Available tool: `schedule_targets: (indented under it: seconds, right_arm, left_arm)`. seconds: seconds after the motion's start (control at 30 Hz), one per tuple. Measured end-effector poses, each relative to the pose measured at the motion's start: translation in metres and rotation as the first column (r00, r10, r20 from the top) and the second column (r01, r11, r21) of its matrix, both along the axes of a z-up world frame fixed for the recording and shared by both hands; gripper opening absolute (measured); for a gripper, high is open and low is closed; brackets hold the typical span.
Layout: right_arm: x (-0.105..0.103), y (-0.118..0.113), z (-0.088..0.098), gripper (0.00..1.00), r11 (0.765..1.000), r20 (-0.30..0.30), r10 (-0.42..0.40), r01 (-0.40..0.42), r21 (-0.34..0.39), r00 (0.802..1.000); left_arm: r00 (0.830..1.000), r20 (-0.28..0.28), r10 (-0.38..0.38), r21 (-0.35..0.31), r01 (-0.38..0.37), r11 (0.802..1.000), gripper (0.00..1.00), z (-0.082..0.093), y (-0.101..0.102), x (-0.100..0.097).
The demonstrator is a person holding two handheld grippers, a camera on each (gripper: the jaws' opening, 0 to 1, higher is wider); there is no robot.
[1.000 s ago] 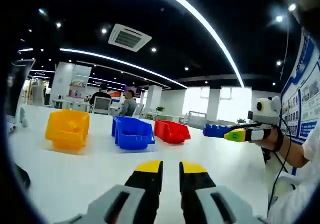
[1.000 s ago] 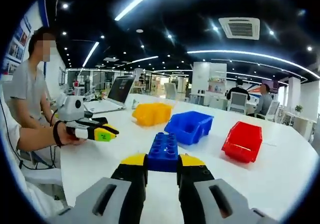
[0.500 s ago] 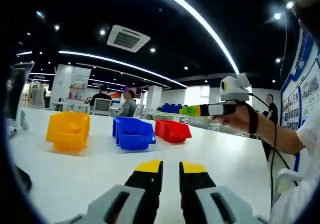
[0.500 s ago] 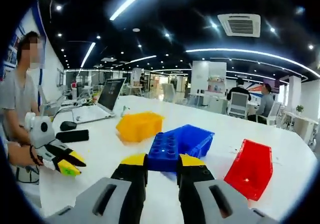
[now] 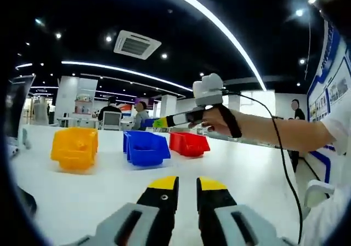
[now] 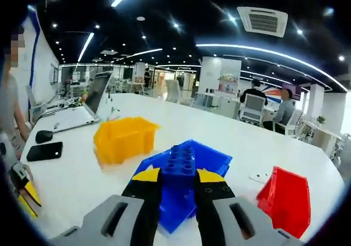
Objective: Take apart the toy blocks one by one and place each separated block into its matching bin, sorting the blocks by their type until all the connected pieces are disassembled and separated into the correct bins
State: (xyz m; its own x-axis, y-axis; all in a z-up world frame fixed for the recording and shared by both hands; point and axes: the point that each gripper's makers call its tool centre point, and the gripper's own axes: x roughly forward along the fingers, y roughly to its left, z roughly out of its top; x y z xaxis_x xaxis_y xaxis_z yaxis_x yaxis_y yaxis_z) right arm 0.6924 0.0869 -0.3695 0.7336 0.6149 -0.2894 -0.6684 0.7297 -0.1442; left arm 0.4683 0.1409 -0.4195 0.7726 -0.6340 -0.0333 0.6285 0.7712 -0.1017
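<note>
In the right gripper view my right gripper (image 6: 177,176) is shut on a blue studded block (image 6: 179,162), held just above the blue bin (image 6: 214,159). A yellow bin (image 6: 123,139) stands to its left and a red bin (image 6: 288,200) to its right. In the left gripper view my left gripper (image 5: 187,184) hovers low over the white table (image 5: 98,188), its jaws a narrow gap apart with nothing between them. The right gripper (image 5: 160,123) reaches in from the right above the blue bin (image 5: 144,147), between the yellow bin (image 5: 74,147) and the red bin (image 5: 188,143); the block is barely visible there.
A laptop (image 6: 82,108), a black phone (image 6: 44,150) and a mouse (image 6: 44,136) lie on the table's left side. A seated person (image 6: 12,101) is at the far left. Office chairs and people sit at the back (image 6: 258,106).
My right gripper has carried the blue block forward from near the table edge to above the blue bin. The left gripper has stayed in place.
</note>
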Motion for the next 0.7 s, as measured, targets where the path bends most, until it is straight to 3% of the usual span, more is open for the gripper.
schedule_targets:
  seconds: [0.2, 0.23, 0.27, 0.3, 0.33, 0.4, 0.53, 0.63, 0.7]
  right_arm:
    - [0.008, 0.001, -0.015, 0.27, 1.000, -0.006, 0.004, -0.005, -0.011, 1.000]
    - [0.008, 0.001, -0.011, 0.38, 1.000, 0.033, 0.020, -0.020, -0.010, 0.999]
    - [0.007, 0.003, -0.008, 0.55, 0.999, 0.050, 0.035, -0.035, 0.004, 0.998]
    - [0.005, 0.009, -0.001, 0.64, 0.996, 0.060, 0.070, -0.073, 0.052, 0.996]
    - [0.001, 0.006, 0.001, 0.67, 0.996, 0.067, 0.071, -0.075, 0.054, 0.995]
    - [-0.007, 0.000, 0.006, 0.66, 0.995, 0.081, 0.079, -0.083, 0.055, 0.994]
    - [-0.016, -0.009, 0.013, 0.62, 0.993, 0.089, 0.096, -0.101, 0.059, 0.991]
    - [-0.037, -0.026, 0.024, 0.54, 0.993, 0.125, 0.106, -0.112, 0.047, 0.987]
    - [-0.055, -0.036, 0.033, 0.52, 0.987, 0.144, 0.115, -0.129, 0.092, 0.983]
  left_arm:
    - [1.000, 0.009, -0.004, 0.021, 0.004, 1.000, 0.18, -0.001, -0.002, 0.000]
    - [1.000, 0.010, -0.004, 0.019, 0.004, 1.000, 0.19, -0.001, -0.003, 0.000]
    - [1.000, 0.011, -0.004, 0.017, 0.003, 1.000, 0.21, 0.000, -0.003, 0.000]
    - [1.000, 0.015, 0.000, 0.016, 0.000, 1.000, 0.23, 0.000, -0.002, 0.000]
    - [1.000, 0.025, 0.007, 0.017, -0.007, 1.000, 0.27, 0.002, -0.001, 0.001]
    - [0.999, 0.035, 0.008, 0.013, -0.009, 1.000, 0.36, 0.003, -0.002, 0.002]
    - [0.999, 0.038, 0.013, 0.022, -0.014, 1.000, 0.36, 0.002, -0.001, 0.003]
    - [0.999, 0.033, 0.012, 0.014, -0.013, 1.000, 0.36, 0.002, -0.001, 0.002]
    - [0.999, 0.033, 0.013, 0.007, -0.013, 1.000, 0.37, 0.003, -0.001, 0.003]
